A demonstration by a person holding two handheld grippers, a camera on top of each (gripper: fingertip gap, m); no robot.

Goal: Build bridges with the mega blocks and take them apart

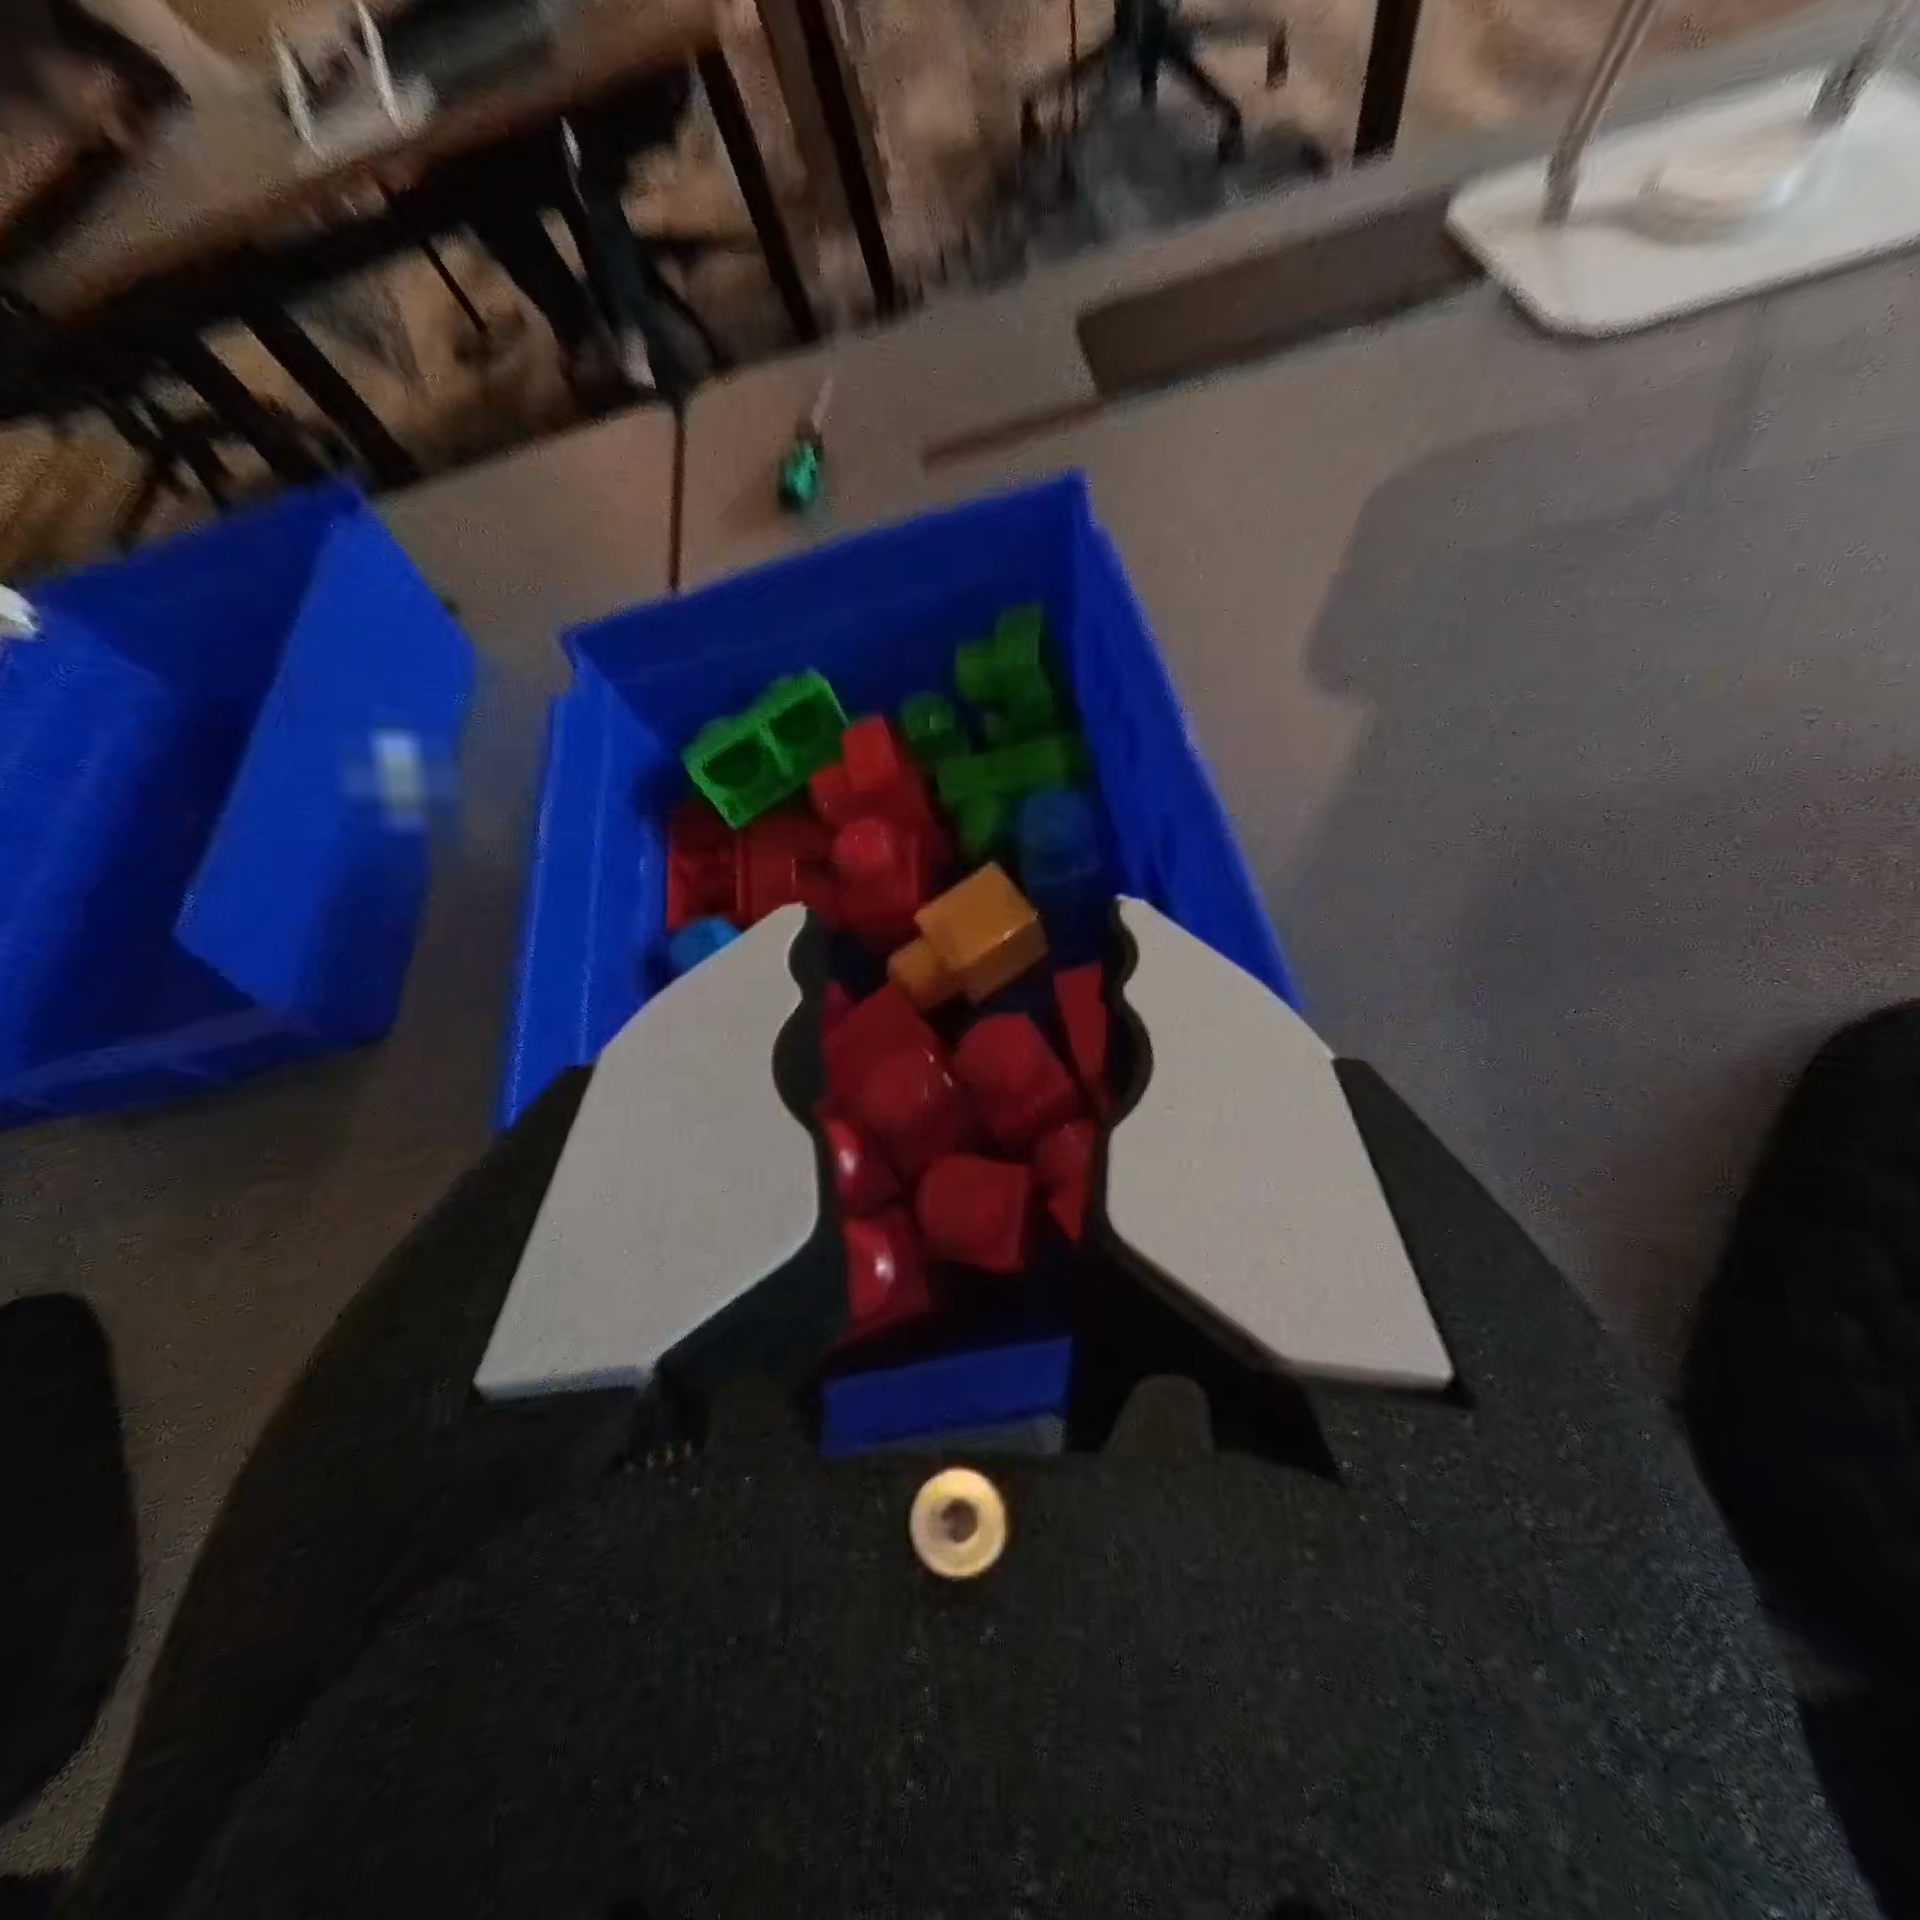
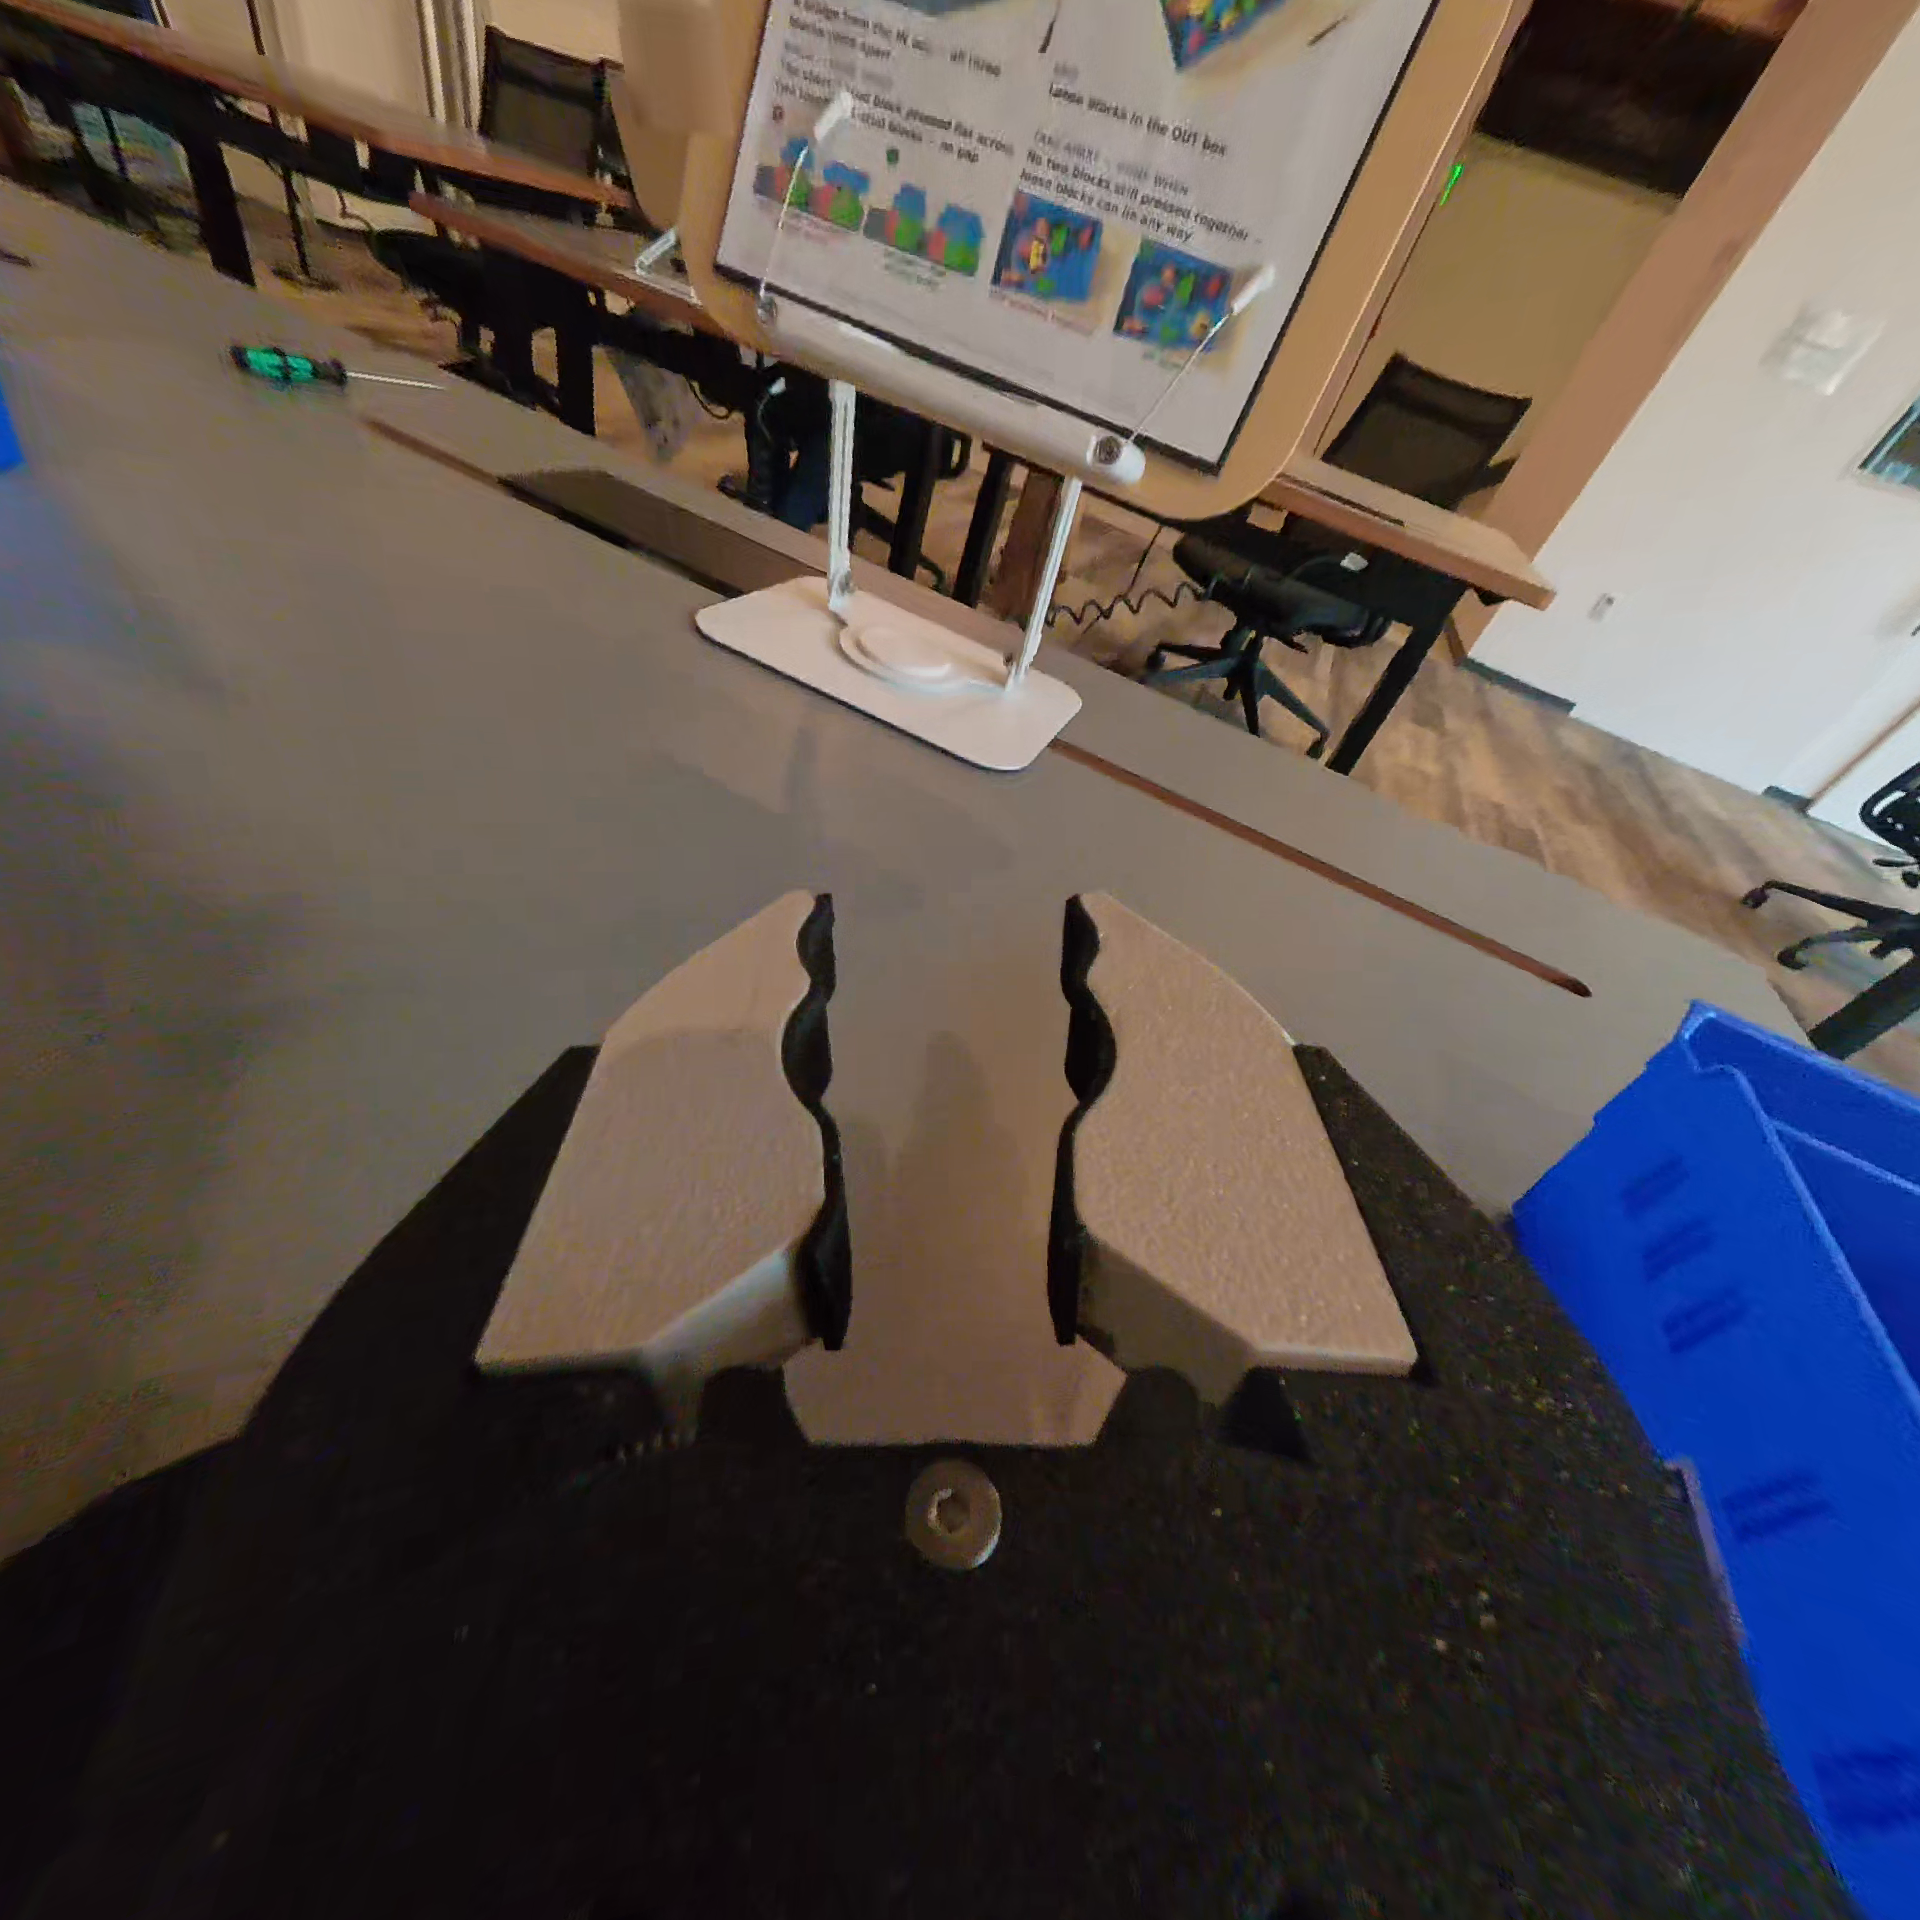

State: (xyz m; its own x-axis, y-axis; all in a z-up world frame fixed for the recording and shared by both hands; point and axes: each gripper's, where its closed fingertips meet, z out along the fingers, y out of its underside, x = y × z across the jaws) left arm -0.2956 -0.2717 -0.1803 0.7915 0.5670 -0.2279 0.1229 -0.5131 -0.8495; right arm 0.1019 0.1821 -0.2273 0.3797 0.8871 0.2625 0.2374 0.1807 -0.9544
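In the left wrist view a blue bin [image 1: 1164,727] on the grey table holds several loose mega blocks: red ones [image 1: 935,1101], green ones [image 1: 769,758], a blue one [image 1: 1055,842] and an orange one [image 1: 977,935]. My left gripper [image 1: 961,914] is open and empty, hovering over the bin's near end above the red blocks. In the right wrist view my right gripper [image 2: 945,904] is open and empty above bare grey table [image 2: 416,831], with no blocks near it.
A second blue bin [image 1: 260,810] stands left of the block bin. Another blue bin [image 2: 1766,1351] sits at the right edge of the right wrist view. A white stand [image 2: 894,665] with an instruction sheet [image 2: 997,197] and a green-handled screwdriver [image 2: 286,366] lie farther back.
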